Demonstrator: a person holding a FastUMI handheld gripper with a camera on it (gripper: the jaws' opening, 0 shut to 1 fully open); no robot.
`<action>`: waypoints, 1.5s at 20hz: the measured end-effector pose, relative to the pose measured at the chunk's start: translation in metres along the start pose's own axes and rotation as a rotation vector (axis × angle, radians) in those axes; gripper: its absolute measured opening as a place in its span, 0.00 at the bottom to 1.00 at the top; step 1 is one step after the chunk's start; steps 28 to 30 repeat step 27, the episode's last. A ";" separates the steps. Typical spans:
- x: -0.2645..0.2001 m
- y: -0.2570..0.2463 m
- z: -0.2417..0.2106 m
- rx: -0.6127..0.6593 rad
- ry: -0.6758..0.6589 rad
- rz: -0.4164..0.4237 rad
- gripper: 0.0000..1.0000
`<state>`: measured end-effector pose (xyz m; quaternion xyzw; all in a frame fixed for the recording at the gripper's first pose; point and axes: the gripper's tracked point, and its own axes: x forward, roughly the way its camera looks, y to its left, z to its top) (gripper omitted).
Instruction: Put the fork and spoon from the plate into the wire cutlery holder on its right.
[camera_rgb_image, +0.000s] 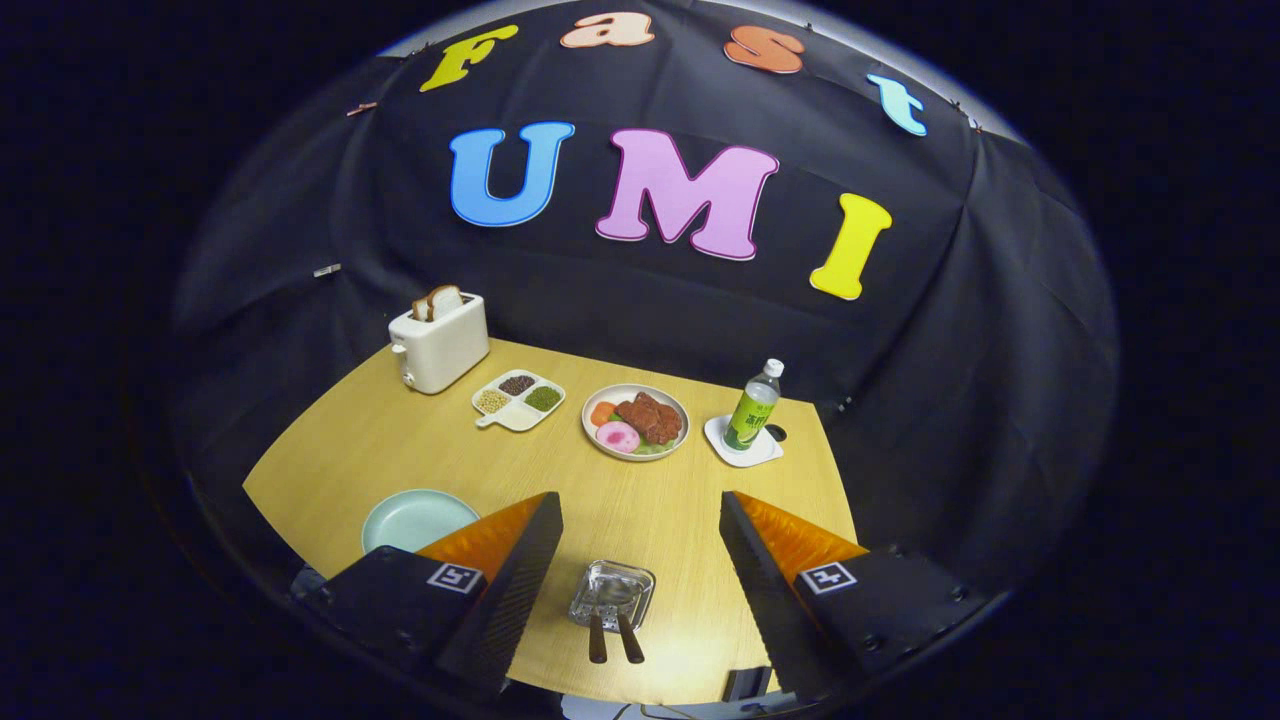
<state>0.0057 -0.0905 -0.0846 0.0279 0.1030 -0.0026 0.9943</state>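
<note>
While wide apart, claw (640, 520) above wire holder (612, 595) with two brown-handled utensils (612, 635)

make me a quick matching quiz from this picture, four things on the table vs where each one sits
Things:
1. toaster
2. bottle
3. wire cutlery holder
4. light green plate

Places:
A. between the open hand-held gripper fingers
B. on a white coaster
C. beside the left finger
D. far left corner, bread in it

Pairs: 1-D, 2-B, 3-A, 4-C
</note>
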 end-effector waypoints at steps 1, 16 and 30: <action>-0.001 0.001 0.001 0.005 -0.022 0.010 0.98; -0.004 -0.005 0.006 0.013 -0.173 0.014 0.98; -0.010 -0.001 0.011 -0.038 -0.188 0.008 0.98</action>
